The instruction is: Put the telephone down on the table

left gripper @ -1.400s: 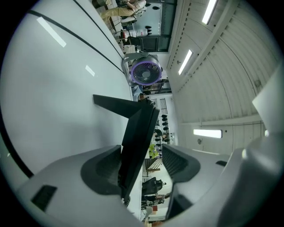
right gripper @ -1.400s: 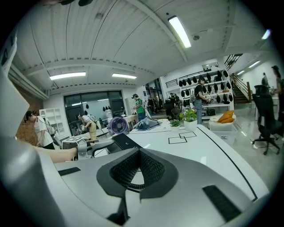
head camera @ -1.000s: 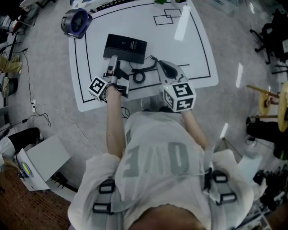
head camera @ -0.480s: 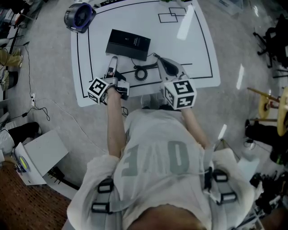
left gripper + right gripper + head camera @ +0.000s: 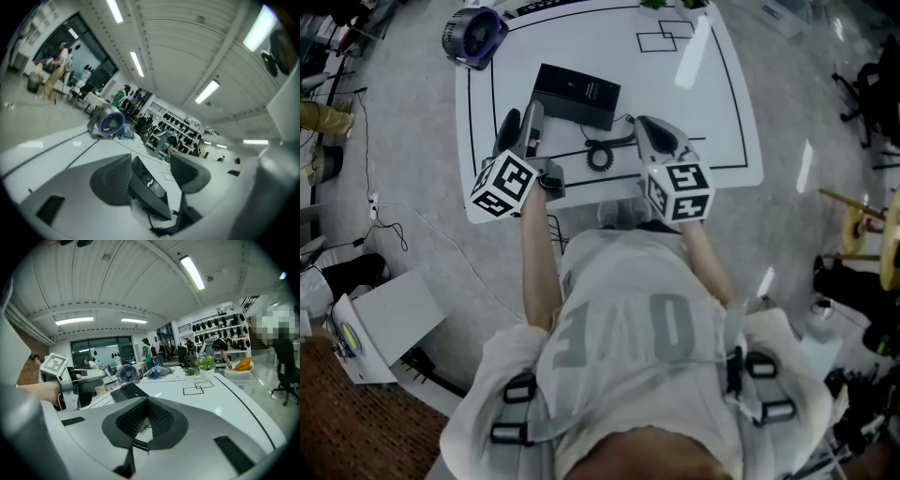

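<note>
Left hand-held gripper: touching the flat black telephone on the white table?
Cannot tell. In the left gripper view the left hand-held gripper is open; the flat black telephone is clear of one jaw, overlapped by the other. Head view is too tight.

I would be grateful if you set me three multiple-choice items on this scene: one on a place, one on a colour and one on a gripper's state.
1. Where on the table does the fan stand?
A. at its far left corner
B. at its near right corner
C. in its middle

2. What colour is the flat box ahead of the grippers?
A. white
B. black
C. red

3. How do the jaws of the left gripper stand?
A. pressed together
B. apart
C. out of view

Answers:
1 A: the head view shows the fan at the far left corner.
2 B: the box is dark against the white top.
3 B: the left gripper view shows a wide gap between its pads, whereas the right gripper is shut.
</note>
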The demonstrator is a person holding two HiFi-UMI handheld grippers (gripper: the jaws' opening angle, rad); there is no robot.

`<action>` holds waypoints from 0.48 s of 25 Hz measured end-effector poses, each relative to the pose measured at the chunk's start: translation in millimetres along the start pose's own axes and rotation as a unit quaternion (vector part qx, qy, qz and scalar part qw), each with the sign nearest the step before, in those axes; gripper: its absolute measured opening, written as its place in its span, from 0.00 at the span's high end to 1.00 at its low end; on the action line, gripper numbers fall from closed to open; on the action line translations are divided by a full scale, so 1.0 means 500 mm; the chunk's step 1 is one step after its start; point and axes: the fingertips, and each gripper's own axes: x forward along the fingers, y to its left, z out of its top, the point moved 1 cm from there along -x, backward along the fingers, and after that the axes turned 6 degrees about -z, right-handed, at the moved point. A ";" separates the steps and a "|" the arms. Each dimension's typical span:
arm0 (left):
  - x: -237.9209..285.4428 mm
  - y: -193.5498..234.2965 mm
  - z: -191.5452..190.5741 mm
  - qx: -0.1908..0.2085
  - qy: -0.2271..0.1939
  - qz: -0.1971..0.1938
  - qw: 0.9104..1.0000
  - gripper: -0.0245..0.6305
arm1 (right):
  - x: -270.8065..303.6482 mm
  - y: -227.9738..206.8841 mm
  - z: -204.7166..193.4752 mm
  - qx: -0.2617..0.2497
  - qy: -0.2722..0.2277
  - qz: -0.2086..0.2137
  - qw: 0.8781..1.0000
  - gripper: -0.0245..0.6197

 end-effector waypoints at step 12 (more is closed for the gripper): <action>-0.060 -0.098 0.060 0.325 -0.077 0.086 0.939 0.95 | 0.010 0.005 0.011 -0.003 -0.004 -0.001 1.000 0.95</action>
